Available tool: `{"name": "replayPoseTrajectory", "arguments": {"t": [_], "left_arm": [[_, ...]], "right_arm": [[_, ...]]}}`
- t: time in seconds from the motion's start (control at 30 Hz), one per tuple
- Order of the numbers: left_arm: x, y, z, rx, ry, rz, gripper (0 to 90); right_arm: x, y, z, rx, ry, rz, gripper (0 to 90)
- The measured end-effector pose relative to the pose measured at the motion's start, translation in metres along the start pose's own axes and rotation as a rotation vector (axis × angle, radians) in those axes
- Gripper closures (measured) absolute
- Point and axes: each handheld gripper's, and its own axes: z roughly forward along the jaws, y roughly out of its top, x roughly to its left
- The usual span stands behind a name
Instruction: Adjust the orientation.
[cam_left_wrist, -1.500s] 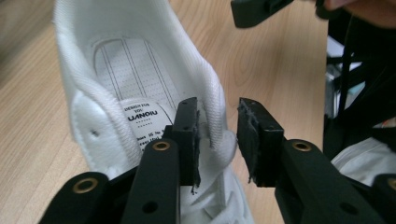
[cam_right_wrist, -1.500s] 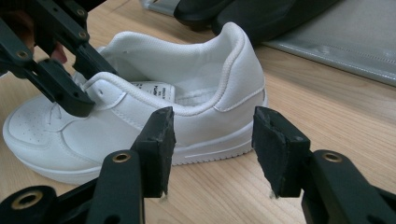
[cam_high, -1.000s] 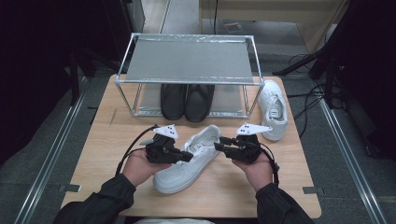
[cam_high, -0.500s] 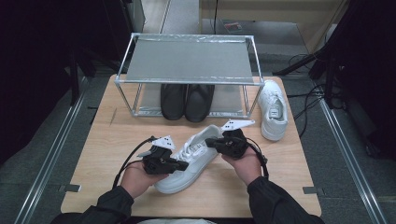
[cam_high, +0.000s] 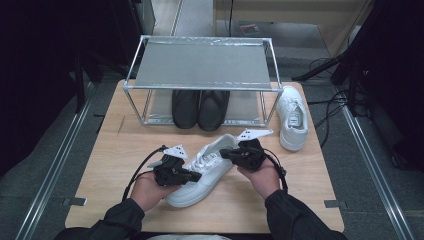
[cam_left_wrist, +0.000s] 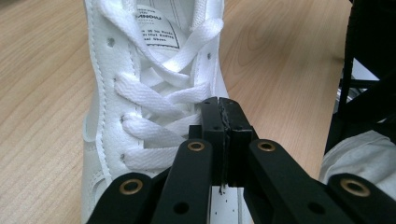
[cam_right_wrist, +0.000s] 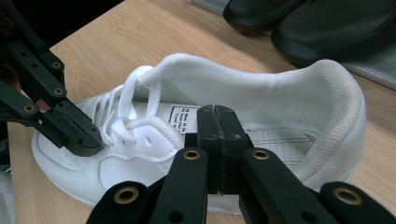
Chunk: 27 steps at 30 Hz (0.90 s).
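Note:
A white laced sneaker (cam_high: 200, 175) lies on its sole at the middle of the wooden table (cam_high: 115, 150), toe toward the person. My left gripper (cam_high: 196, 176) is shut, and its tip (cam_left_wrist: 219, 108) rests on the laces (cam_left_wrist: 154, 100) over the forefoot. I cannot see a lace caught between its pads. My right gripper (cam_high: 223, 153) is also shut, with its tip (cam_right_wrist: 217, 114) at the sneaker's (cam_right_wrist: 280, 98) side near the tongue label, and nothing visible between the pads. From the right gripper view, the left gripper (cam_right_wrist: 86, 142) touches the laces.
A second white sneaker (cam_high: 292, 117) lies at the table's right edge. A metal-framed shelf (cam_high: 202, 62) stands at the back, with a pair of black shoes (cam_high: 200, 107) on its lower level. Bare wood lies to the left and front right.
Both hands have drawn in onto the sneaker. The left gripper came nearer the person and down on the laces. The right moved left to the shoe's opening. The sneaker has stayed put.

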Motion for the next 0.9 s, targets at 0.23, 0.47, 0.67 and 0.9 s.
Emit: {"name": "replayPoseTrajectory", "arguments": {"t": [0.23,0.47,0.67,0.9], "left_arm": [[0.004,0.003,0.001,0.017,-0.01,0.006,90.0],[0.007,0.006,0.002,0.033,-0.023,0.009,90.0],[0.011,0.009,0.002,0.042,-0.023,0.018,90.0],[0.014,0.012,0.003,0.053,-0.038,0.021,90.0]], "right_arm": [[0.001,-0.002,-0.001,-0.006,-0.005,0.011,90.0],[0.002,-0.005,-0.005,-0.006,-0.012,0.021,90.0],[0.004,-0.008,-0.009,0.004,-0.021,0.019,90.0],[0.008,-0.011,-0.012,-0.004,-0.036,0.021,90.0]]}}
